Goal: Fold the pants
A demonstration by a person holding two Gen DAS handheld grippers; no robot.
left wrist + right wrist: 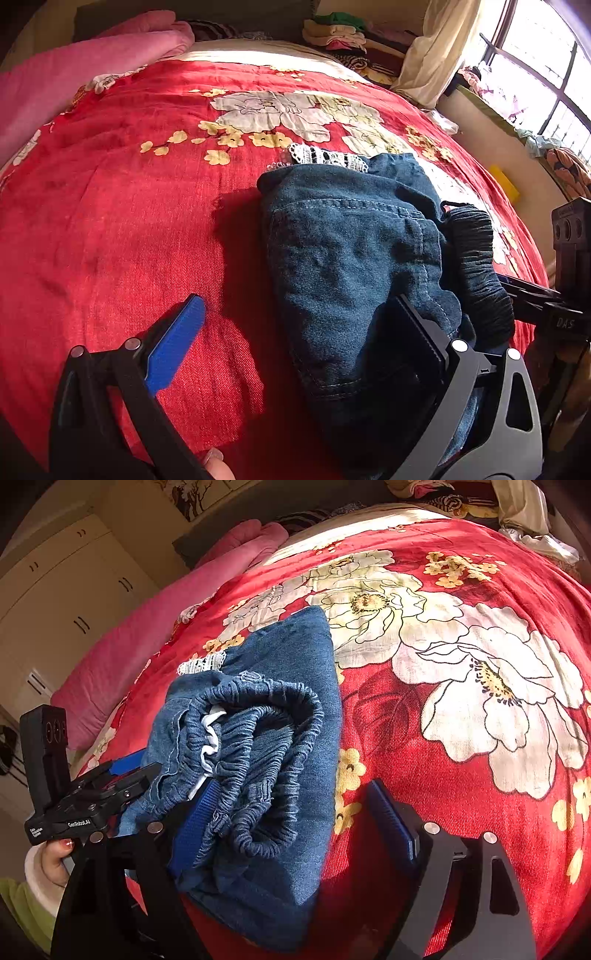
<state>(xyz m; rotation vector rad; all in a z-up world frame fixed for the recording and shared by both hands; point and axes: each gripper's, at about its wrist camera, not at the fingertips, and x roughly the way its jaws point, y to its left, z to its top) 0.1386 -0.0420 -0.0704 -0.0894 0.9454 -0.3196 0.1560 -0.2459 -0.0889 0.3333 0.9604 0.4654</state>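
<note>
**Folded jeans lying between two spread grippers on the bed**

Left wrist view: the folded dark blue denim pants (343,236) are lying on the red floral bedspread (122,206), toward its right side, with a strip of white lace trim (327,157) peeking out at their far edge. The left gripper (295,339) is standing with its jaws spread wide; the blue-padded finger (173,347) is resting over bare red cloth, clear of the pants, while the black finger (424,332) is lying against the near end of the denim. Nothing is being pinched. Wide open bedspread is stretching away to the left and ahead, up to the pink folded blanket (85,70) along the far left edge. The window wall is closing in beyond the right edge.

Right wrist view: the same pants (280,709) are showing their gathered elastic waistband (258,760), rolled toward the camera, near the bed's left side. The right gripper (291,819) is holding its jaws apart, released; its left blue finger (195,819) is touching the waistband, its right finger (391,823) is hovering over bare bedspread (406,738). Open cloth is running to the right and far edges.
</note>
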